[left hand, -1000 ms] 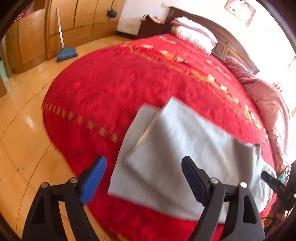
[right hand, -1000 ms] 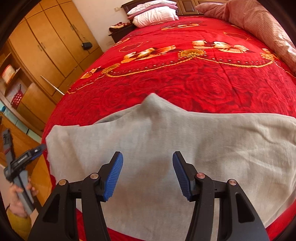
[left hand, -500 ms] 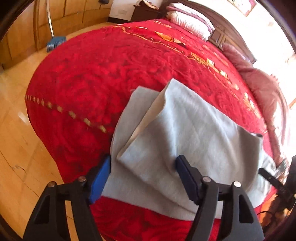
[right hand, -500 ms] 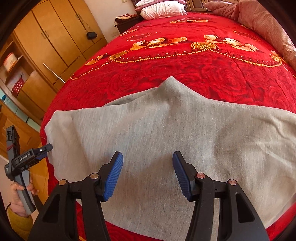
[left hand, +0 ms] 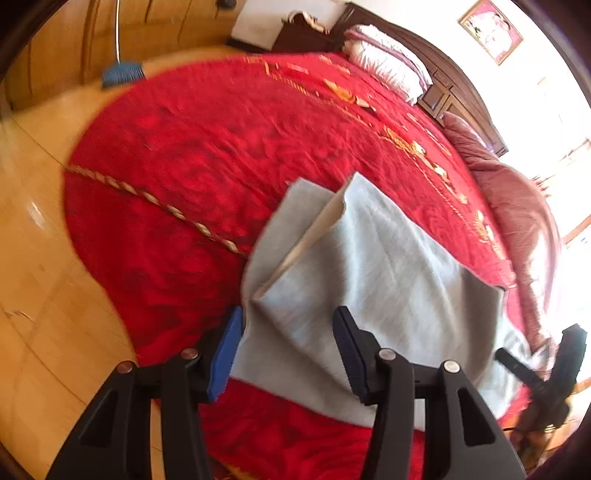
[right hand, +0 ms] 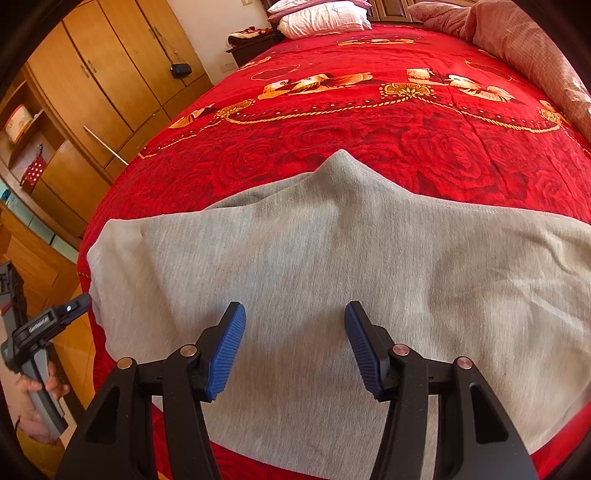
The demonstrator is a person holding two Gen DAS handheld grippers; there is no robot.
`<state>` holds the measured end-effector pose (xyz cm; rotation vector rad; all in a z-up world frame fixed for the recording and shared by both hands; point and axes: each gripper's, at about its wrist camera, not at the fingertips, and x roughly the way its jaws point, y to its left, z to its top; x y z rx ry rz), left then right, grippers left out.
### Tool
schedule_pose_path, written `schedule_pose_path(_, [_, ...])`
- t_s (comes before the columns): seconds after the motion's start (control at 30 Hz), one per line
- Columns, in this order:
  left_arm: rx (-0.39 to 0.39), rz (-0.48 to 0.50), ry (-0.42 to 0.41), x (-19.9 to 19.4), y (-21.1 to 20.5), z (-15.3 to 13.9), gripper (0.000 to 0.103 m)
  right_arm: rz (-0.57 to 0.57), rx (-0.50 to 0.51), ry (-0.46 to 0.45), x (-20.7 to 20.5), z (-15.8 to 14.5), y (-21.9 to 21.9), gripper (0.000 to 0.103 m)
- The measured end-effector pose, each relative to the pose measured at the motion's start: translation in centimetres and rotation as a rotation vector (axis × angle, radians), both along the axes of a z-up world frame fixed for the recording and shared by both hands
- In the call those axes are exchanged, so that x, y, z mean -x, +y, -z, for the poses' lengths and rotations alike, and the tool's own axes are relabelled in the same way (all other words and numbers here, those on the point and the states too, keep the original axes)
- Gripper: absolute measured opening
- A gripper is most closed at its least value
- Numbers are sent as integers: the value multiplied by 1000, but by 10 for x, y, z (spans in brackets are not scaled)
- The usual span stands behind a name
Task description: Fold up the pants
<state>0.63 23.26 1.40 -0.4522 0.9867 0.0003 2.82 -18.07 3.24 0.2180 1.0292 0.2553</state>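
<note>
Grey pants (left hand: 388, 280) lie across the near edge of a red bedspread (left hand: 221, 147), with the top layer at one end turned back to show a cream inside. My left gripper (left hand: 288, 325) hangs over that end. Its jaws are closing with the cloth's corner between them, and the pads do not press it. In the right wrist view the pants (right hand: 332, 258) spread wide. My right gripper (right hand: 294, 310) stands open just above their middle, pinching nothing. The left gripper (right hand: 48, 321) shows at the far left in a hand (right hand: 37, 387). The right gripper (left hand: 535, 369) shows at the far right.
Wooden floor (left hand: 37, 258) runs along the bed's left side, with a blue broom (left hand: 122, 72) leaning on wooden wardrobes (right hand: 92, 85). Pillows (right hand: 321, 22) and a dark headboard are at the far end. A pink quilt (left hand: 517, 206) is bunched along the bed's right side.
The left gripper's jaws have narrowed and it has sunk closer to the pants' end, which now sits between the fingers. The right gripper has stayed put at the same width.
</note>
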Motion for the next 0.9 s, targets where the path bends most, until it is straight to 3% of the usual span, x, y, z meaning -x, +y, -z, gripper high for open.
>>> schedule_pose_path(0.1, [-17,20,-19,8,-5,-5,53,0,5,-1,0,0,1,57])
schedule_pose_path(0.2, [30,50,-8,5,-10,-1,53,-3,4,-1,1,0,1,57])
schedule_pose_path(0.37, [75,11,10,-7,-9,16,52,1,0,1,0,-1,1,57])
schedule_pose_path(0.47, [132,-21,-5,-15,-4,19,37,-7,6,-1,-1,-2,2,57])
schedule_pose_path(0.53, [151,-40,-10,-17,-2,18,17,-17,10,-3,-1,-3,4,57])
schedule_pose_path(0.6, [155,-62,-16,-14,2,15,6,-27,15,-9,-2,-5,7,57])
schedule_pose_path(0.77, [48,-73,-102,20,-4,-16,3,-60,9,-18,-12,-10,12,57])
schedule_pose_path(0.9, [-19,-70,-62,40,-9,-11,3,-81,36,-34,-23,-19,15,57])
